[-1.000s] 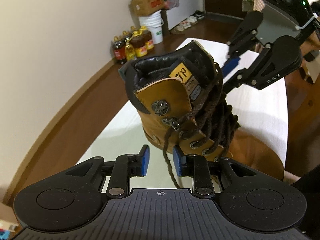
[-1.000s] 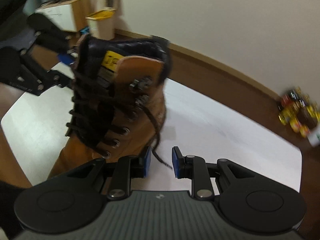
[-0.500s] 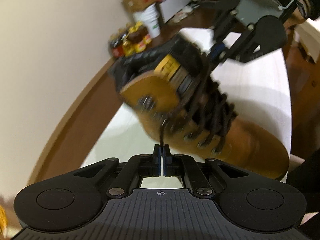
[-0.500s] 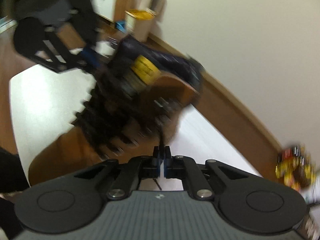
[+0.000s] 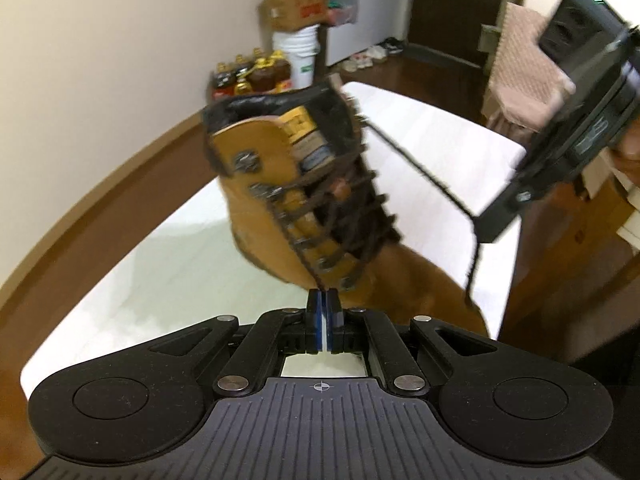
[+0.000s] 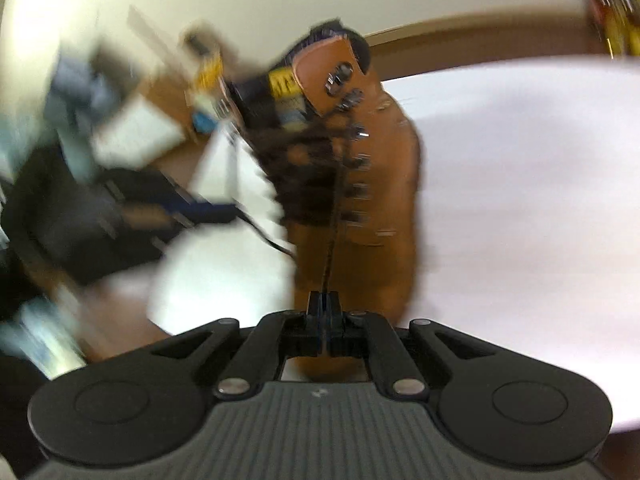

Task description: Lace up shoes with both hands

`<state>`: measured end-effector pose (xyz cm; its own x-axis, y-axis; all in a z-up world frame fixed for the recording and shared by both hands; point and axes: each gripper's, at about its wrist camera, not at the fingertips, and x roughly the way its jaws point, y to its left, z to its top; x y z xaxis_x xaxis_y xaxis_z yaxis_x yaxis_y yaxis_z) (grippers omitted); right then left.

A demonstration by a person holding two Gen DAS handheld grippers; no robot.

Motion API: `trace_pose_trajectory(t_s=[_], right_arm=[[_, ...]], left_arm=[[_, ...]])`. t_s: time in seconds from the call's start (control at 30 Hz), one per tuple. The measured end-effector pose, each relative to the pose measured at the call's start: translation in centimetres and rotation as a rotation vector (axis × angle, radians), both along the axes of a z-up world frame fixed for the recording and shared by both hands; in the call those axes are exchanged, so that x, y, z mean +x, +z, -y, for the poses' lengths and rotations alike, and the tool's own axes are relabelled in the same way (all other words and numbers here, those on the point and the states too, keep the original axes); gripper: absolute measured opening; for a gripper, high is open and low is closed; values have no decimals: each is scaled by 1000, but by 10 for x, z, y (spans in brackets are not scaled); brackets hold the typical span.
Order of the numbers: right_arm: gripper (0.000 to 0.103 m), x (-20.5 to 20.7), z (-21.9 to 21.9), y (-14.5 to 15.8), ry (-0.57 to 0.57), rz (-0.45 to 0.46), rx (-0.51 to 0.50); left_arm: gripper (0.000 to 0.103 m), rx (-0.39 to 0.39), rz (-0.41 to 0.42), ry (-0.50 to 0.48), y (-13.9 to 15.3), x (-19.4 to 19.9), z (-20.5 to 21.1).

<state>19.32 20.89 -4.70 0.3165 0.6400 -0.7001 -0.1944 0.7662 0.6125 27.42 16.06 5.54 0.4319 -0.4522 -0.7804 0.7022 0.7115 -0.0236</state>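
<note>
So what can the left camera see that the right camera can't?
Only the left wrist view shows the white bucket with a cardboard box on top, the dark door, and the right gripper's body with its lace end stretched to it. Only the right wrist view shows the left gripper, blurred, from outside. Both show the tan boot on the white table and a closed gripper pinching a dark lace.
</note>
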Motion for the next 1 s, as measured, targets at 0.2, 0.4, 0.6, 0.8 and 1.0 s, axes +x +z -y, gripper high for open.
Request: trace_pose_trajectory(t_s=[0.2,0.4,0.6,0.8,1.0], right_arm=[[2,-17,6,10,-240,-150,350],[2,-18,-3,11,-364,-166,465],[2,-11,0,14,-407,-162,470],[2,-9,-7,9,-435,-163,484],[5,-9,-10,10,-420,-161,433]], left_arm=[[13,-19,2,5,7,-9,-26],[23,-77,14,24,22,-30,-45],[27,-149,12,-62,30,-42,-43],[10,-127,-13,-100,14,-36,-17],[2,5,83,-184,14,-45,-4]])
